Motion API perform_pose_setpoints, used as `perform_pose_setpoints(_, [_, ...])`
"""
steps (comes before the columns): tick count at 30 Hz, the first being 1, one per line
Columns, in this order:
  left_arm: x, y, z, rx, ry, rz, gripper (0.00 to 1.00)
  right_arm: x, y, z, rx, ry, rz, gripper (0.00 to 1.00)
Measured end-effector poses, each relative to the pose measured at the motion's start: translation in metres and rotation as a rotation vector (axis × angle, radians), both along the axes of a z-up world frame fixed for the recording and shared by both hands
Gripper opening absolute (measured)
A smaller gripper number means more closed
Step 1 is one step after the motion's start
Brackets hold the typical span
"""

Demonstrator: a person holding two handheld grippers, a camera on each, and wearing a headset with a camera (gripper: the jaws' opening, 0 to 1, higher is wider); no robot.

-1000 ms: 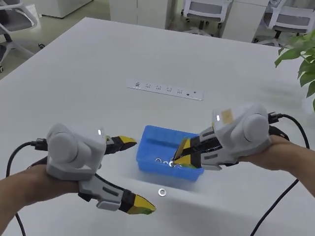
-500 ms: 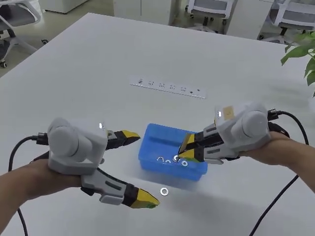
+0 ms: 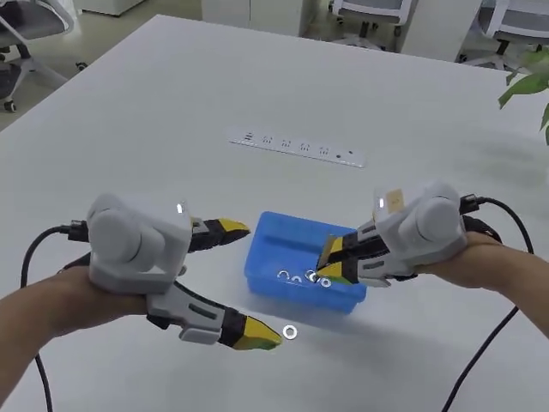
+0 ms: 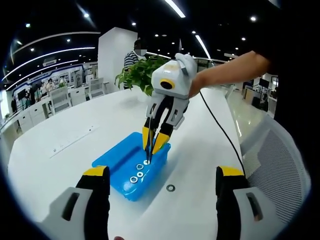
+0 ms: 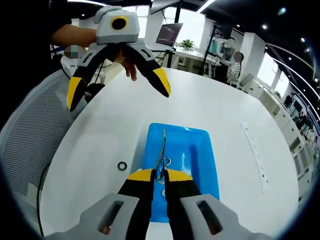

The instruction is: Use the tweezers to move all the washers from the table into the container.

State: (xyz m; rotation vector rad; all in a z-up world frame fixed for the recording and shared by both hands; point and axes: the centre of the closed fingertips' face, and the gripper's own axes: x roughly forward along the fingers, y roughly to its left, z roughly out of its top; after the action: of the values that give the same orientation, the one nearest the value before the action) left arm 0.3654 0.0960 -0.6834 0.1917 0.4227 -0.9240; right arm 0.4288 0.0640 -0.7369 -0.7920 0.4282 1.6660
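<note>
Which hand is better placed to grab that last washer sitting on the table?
Right, most likely. The right claw is shut on the tweezers above the blue container, and the washer lies just outside that. The left claw is nearer but open and empty.

Open-plan office; swivel chairs (image 3: 364,10); white desks (image 5: 192,59); ceiling strip lights (image 4: 175,7); monitor (image 5: 168,34); potted plant (image 4: 142,75)

You're working around the container (image 3: 296,298).
Several washers (image 3: 296,278) are lying inside it, one washer (image 3: 291,331) just before it on your side, a power strip (image 3: 296,147) well behind.
</note>
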Motion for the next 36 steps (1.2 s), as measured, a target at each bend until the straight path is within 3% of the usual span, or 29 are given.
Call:
perform_pose_setpoints(4, [0.000, -0.006, 0.001, -0.010, 0.007, -0.029, 0.83, 0.001, -0.001, -0.003, -0.004, 0.007, -0.011, 0.09])
perform_pose_setpoints(14, [0.011, -0.012, 0.005, -0.010, -0.014, -0.047, 0.76, 0.002, -0.001, -0.010, -0.009, 0.027, -0.024, 0.09])
perform_pose_setpoints(27, [0.037, -0.023, 0.008, 0.025, -0.050, -0.099, 0.55, 0.002, 0.000, -0.015, -0.010, 0.045, -0.025, 0.09])
perform_pose_setpoints(36, [0.054, -0.027, 0.004, 0.041, -0.059, -0.103, 0.40, 0.002, 0.001, -0.019, -0.011, 0.059, -0.031, 0.09])
